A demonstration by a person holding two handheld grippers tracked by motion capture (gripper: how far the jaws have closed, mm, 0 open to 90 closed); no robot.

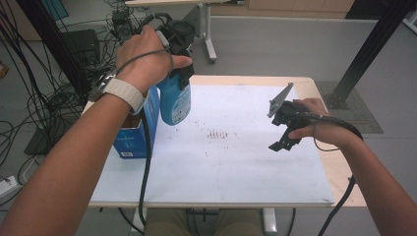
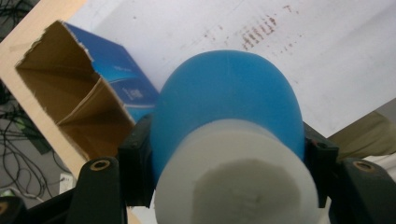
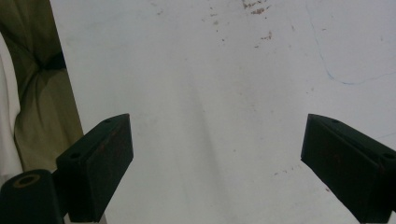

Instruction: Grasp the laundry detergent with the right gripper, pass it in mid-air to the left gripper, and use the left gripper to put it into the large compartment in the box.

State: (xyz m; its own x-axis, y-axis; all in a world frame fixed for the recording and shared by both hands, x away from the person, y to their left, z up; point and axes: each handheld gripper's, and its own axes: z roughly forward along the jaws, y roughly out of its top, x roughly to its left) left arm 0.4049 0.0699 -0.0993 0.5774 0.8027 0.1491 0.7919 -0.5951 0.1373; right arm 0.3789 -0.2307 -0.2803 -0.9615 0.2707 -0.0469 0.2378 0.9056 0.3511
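**Blue bottle held up over the open box**

At about ten o'clock on the table (image 1: pixel 324 169), we have our left gripper (image 1: pixel 178 73) raised above the white sheet (image 1: pixel 231 162), its jaws clamped on a blue bottle (image 1: pixel 174 102) just below the white cap (image 2: pixel 236 179). From the left gripper view, the jaws press the bottle from either side, and the bottle hangs base-down, clear of the sheet. Just beside it, toward nine o'clock, stands the blue cardboard box (image 1: pixel 132 140), its top torn open and the brown inside showing; in the high view the bottle overlaps the box's right edge, but we cannot tell whether they touch.

At three o'clock, our right gripper (image 1: pixel 281 142) hovers low over the sheet, well apart from the bottle. Its jaws stand wide and hold nothing, with bare white sheet between them. A patch of small brown marks (image 1: pixel 220 133) lies near the middle of the sheet, between the two grippers.
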